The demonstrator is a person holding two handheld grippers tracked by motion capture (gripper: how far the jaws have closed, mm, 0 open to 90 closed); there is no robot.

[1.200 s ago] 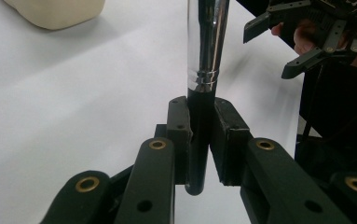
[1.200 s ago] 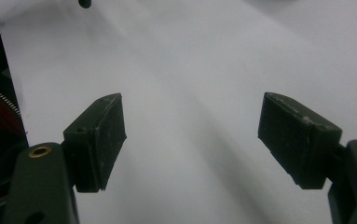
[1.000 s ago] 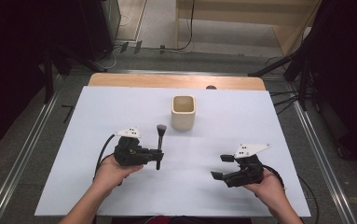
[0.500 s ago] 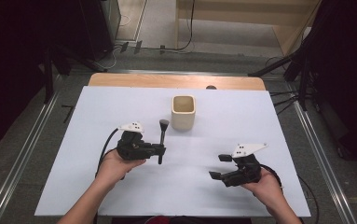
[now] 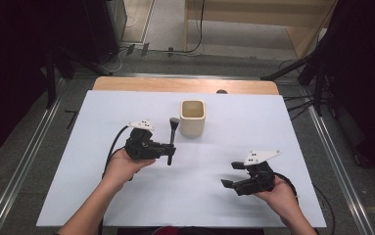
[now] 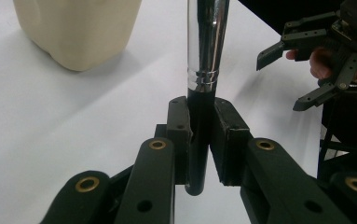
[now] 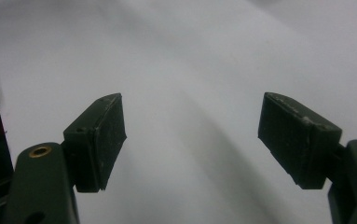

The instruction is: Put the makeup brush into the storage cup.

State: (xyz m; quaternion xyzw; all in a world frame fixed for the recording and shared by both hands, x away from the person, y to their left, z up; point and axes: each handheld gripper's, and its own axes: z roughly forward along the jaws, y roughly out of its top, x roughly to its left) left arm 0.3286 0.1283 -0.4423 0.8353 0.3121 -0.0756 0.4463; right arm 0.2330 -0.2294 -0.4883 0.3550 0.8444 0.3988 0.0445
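On the white table (image 5: 102, 196), the left gripper (image 5: 169, 147) is clamped on the black handle of a brush (image 5: 172, 138), held upright just left of the cream cup (image 5: 192, 118); the right gripper (image 5: 229, 175), jaws wide apart, holds nothing, well apart from both.
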